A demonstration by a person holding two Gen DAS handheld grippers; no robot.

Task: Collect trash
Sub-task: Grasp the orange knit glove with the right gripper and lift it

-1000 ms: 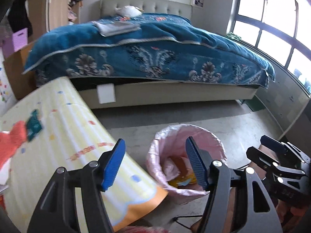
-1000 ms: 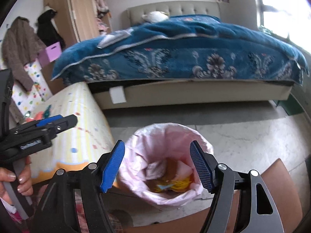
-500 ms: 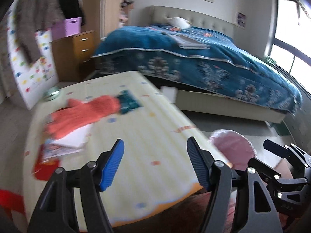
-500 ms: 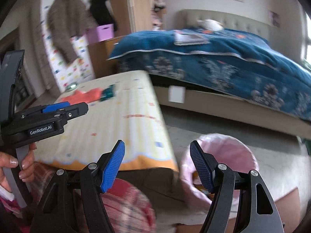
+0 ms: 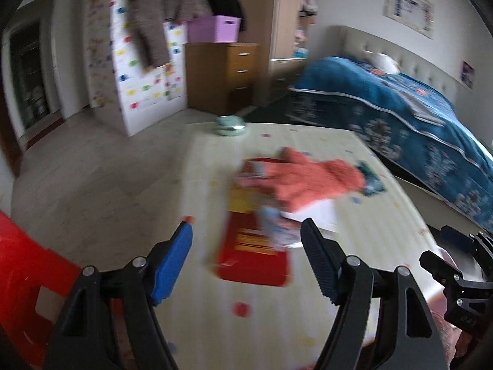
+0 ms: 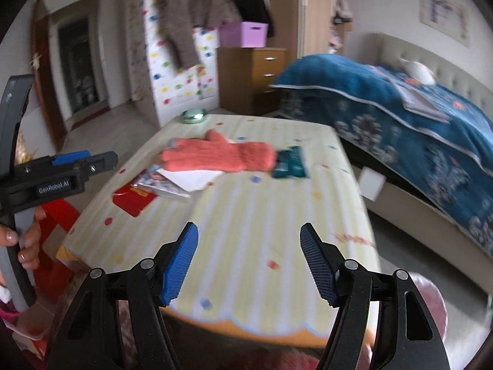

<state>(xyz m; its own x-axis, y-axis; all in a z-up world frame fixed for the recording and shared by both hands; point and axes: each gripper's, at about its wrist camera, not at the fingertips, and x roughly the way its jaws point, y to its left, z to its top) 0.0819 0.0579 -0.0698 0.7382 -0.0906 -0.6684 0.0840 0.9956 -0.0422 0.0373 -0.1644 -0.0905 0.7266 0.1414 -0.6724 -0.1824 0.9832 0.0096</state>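
Observation:
On the yellow striped tablecloth [image 5: 308, 302] lie a red packet [image 5: 255, 259], a colourful wrapper [image 5: 277, 231], a white paper [image 5: 314, 212], an orange glove [image 5: 311, 182] and a teal packet [image 5: 369, 182]. My left gripper [image 5: 246, 231] hovers over the red packet, its jaws opening with nothing between them. My right gripper [image 6: 249, 234] hangs above the cloth's [image 6: 262, 215] near part, jaws closing on nothing. From the right wrist I see the glove [image 6: 222, 154], teal packet [image 6: 289, 163], paper [image 6: 191, 177], wrapper [image 6: 157, 182], red packet [image 6: 135, 199] and the left gripper [image 6: 92, 158]. The views are blurred.
A pale green tin [image 5: 231, 126] sits at the table's far edge. The pink-lined trash bin [image 6: 431, 302] stands on the floor at the lower right. A red stool [image 5: 24, 262] is to the left, and a bed with a blue cover [image 6: 400, 117] behind on the right.
Both views have swung left from the pink bin on the floor to the table top. The bin has left the left wrist view and slid to the right wrist view's lower right corner.

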